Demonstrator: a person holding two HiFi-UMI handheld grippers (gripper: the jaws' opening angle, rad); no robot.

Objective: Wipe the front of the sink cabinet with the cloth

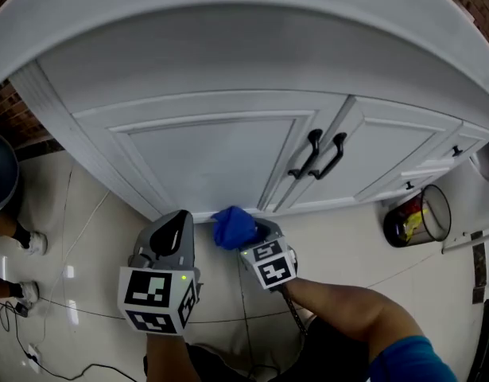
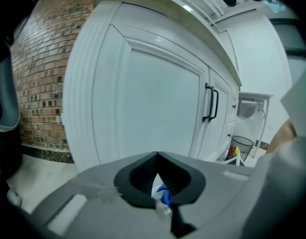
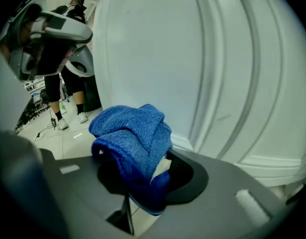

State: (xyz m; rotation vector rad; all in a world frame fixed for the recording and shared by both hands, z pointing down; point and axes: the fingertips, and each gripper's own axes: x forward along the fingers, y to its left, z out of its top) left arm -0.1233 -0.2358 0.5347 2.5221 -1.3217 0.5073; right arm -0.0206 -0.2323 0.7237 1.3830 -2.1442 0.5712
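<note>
The white sink cabinet [image 1: 220, 146] has two panelled doors with black handles [image 1: 317, 154] at the middle. A bunched blue cloth [image 1: 234, 227] is clamped in my right gripper [image 1: 256, 233], which is shut on it low down by the bottom edge of the left door. In the right gripper view the cloth [image 3: 134, 132] bulges over the right gripper [image 3: 143, 176] close to the white door [image 3: 157, 49]; whether it touches cannot be told. My left gripper [image 1: 172, 237] hangs just left of the cloth, shut with nothing in it. Seen from the left gripper view, the left gripper [image 2: 156, 156] faces the left door [image 2: 153, 108].
A wire waste bin [image 1: 420, 216] with red and yellow contents stands on the tiled floor right of the cabinet. A brick wall [image 2: 41, 78] runs left of the cabinet. A person's shoes [image 1: 25, 245] and cables [image 1: 37, 356] lie at the left. Drawers [image 1: 435, 165] sit at the right.
</note>
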